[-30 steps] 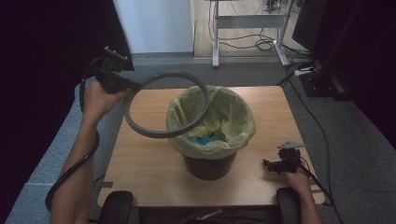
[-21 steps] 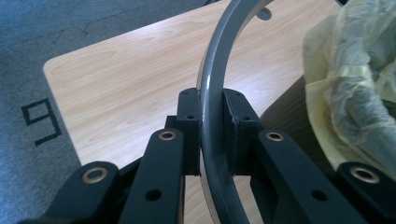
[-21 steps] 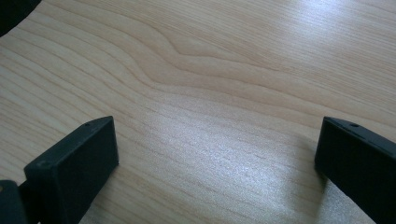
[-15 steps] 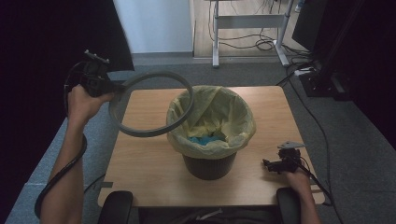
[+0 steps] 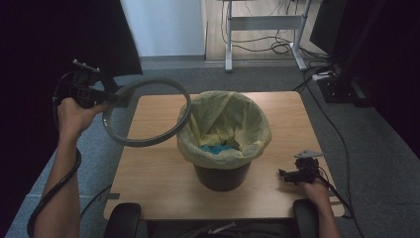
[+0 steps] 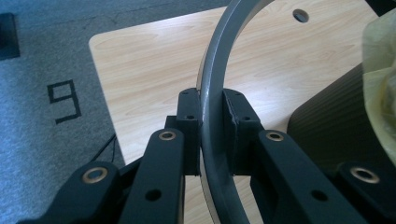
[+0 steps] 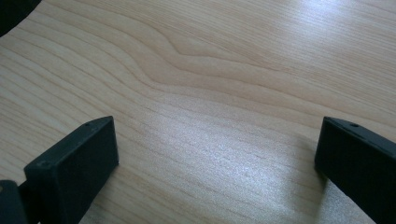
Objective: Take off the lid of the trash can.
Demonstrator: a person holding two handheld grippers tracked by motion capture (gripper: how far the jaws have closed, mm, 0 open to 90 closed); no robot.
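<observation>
A grey plastic ring [image 5: 148, 111] hangs in the air over the table's left side, beside the bin. My left gripper [image 5: 116, 96] is shut on its left rim, and the left gripper view shows the ring [image 6: 212, 93] pinched between both jaws. A black bin [image 5: 220, 173] lined with a yellow bag [image 5: 225, 126] stands mid-table, with something blue [image 5: 218, 148] inside. My right gripper [image 5: 283, 174] rests on the table at the front right, to the right of the bin. It is open with only bare wood [image 7: 210, 130] between its fingers.
The wooden table [image 5: 148, 188] has a cable hole [image 6: 300, 15] near its far edge. Grey carpet lies around it, with a floor marking [image 6: 65, 98] to the left. Desk legs and cables [image 5: 267, 44] stand behind, and dark equipment [image 5: 346, 84] is at the right.
My left gripper has carried the ring leftward and a little up, off the bin's rim and clear of the bag. The right gripper has stayed put.
</observation>
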